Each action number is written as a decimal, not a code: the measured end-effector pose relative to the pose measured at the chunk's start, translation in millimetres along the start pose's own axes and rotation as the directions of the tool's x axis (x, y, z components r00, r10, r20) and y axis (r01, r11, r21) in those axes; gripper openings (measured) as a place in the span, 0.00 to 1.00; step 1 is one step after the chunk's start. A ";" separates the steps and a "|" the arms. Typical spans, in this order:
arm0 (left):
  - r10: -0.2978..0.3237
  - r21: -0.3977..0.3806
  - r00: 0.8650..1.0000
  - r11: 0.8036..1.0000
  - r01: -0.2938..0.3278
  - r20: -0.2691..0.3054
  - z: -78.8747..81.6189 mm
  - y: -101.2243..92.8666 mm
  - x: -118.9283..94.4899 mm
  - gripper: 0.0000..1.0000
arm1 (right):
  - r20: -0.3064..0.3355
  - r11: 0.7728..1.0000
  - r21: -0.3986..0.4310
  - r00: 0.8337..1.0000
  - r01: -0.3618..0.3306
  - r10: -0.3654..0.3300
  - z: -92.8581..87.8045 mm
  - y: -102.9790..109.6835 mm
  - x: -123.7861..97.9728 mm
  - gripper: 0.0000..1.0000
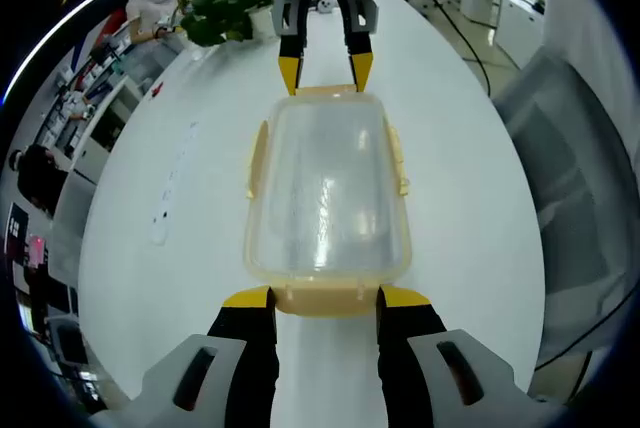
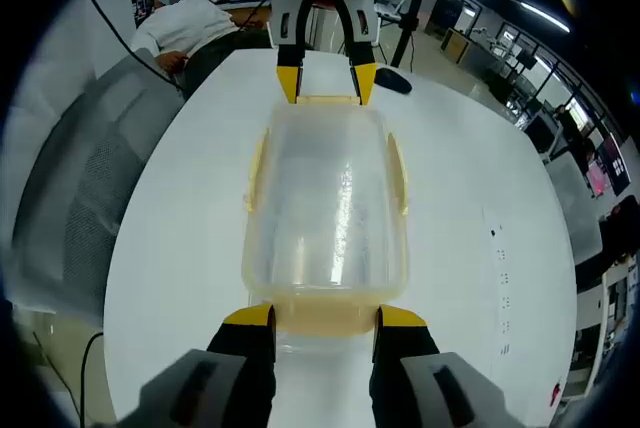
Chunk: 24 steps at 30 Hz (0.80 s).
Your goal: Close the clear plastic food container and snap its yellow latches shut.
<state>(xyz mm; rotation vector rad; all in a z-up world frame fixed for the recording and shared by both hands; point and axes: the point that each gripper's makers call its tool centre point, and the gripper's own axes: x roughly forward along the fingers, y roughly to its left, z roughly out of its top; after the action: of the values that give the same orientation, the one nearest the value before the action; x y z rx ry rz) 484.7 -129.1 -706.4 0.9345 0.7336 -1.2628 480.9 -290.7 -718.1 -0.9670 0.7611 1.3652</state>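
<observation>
Flanking clear lidded food container (image 1: 328, 193) on white counter (image 1: 470, 178) | left claw (image 1: 325, 298) spread at near-end yellow latch (image 1: 322, 298) | right claw (image 2: 323, 316) spread (opposite end)

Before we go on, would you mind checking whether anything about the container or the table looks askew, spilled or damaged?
Nothing stands out. The clear container sits flat on the white table with its lid on, squarely between the left gripper and the right gripper, one at each short end. The yellow latches look intact, and no spill or crack shows.
</observation>
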 end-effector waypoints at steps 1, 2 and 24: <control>-0.001 -0.001 1.000 1.000 0.001 0.000 0.9 -0.1 0.8 0.36 | 0.000 1.000 0.001 1.000 -0.001 0.001 -1.5 0.5 -0.8 0.34; -0.002 0.001 1.000 1.000 0.002 -0.001 2.3 -0.6 2.2 0.36 | 0.000 1.000 0.002 1.000 -0.002 0.002 -2.6 0.8 -1.2 0.34; -0.028 0.002 1.000 1.000 0.028 0.000 22.5 -0.4 22.7 0.36 | 0.002 0.999 0.030 1.000 -0.019 0.019 -31.7 2.6 -5.6 0.34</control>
<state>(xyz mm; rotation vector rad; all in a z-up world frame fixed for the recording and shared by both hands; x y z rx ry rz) 487.4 -159.4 -716.1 0.9291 0.7472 -1.2882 480.8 -321.7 -727.1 -0.9375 0.7891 1.3676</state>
